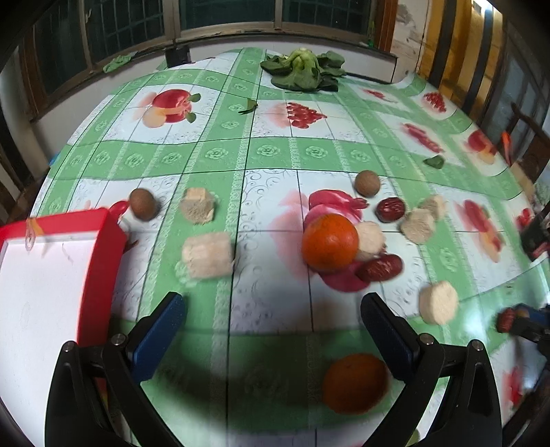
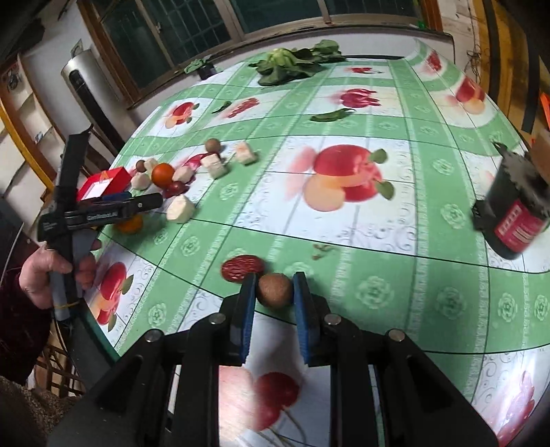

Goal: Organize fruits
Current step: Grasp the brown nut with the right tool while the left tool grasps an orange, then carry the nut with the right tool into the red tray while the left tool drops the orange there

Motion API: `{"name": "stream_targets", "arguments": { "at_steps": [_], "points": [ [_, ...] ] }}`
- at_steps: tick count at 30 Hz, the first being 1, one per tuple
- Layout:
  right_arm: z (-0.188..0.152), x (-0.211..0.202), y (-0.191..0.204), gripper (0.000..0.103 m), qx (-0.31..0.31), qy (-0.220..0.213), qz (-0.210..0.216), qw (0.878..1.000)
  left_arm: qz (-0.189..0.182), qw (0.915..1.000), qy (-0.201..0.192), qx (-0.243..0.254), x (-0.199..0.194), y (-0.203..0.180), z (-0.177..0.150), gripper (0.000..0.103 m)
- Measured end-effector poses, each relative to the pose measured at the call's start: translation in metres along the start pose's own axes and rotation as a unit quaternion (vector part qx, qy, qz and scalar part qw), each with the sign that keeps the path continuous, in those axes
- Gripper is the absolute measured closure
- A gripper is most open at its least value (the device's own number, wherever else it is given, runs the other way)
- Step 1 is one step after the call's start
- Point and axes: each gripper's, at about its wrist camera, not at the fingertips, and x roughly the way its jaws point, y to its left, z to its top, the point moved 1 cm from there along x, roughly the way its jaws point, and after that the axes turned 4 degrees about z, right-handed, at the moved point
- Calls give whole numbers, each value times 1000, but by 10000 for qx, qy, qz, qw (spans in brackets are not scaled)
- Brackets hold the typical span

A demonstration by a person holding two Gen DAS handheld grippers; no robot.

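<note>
Soft, dim daylight lights the glossy tablecloth [image 1: 268,151], palest near the windows [image 1: 227,13] behind the far edge. A broad dark shadow lies on the cloth nearest the left wrist camera, over the near orange [image 1: 355,383]. Both fisheye views bend straight lines and darken at the corners. Motion blur smears the black jar [image 2: 514,209] at the right-wrist view's right edge.
</note>
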Motion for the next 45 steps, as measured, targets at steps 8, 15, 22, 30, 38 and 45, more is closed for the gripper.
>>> {"name": "stream_targets", "arguments": {
  "at_steps": [8, 15, 22, 30, 38, 45],
  "points": [
    [2, 6, 16, 80, -207, 19, 114, 9997, -121, 9974, -450, 542, -83, 10, -40, 1],
    [1, 8, 27, 80, -295, -70, 162, 9994, -515, 9923, -416, 1050, -91, -11, -58, 0],
    [-5, 2, 25, 80, -171, -132, 224, 9995, -714, 9909, -304, 1103, -61, -43, -37, 5],
    [-5, 1, 22, 80, -77, -185, 315, 9993, -713, 9921, 40, 1036, -32, -45, -38, 42],
    [-5, -5, 31, 80, -185, -224, 300, 9991, -924, 9898, 20, 1086, -37, -42, -40, 71],
    [6, -9, 64, 80, -514, -294, 437, 9973, -989, 9905, -212, 929, -61, -27, -47, 72]
  ]
}}
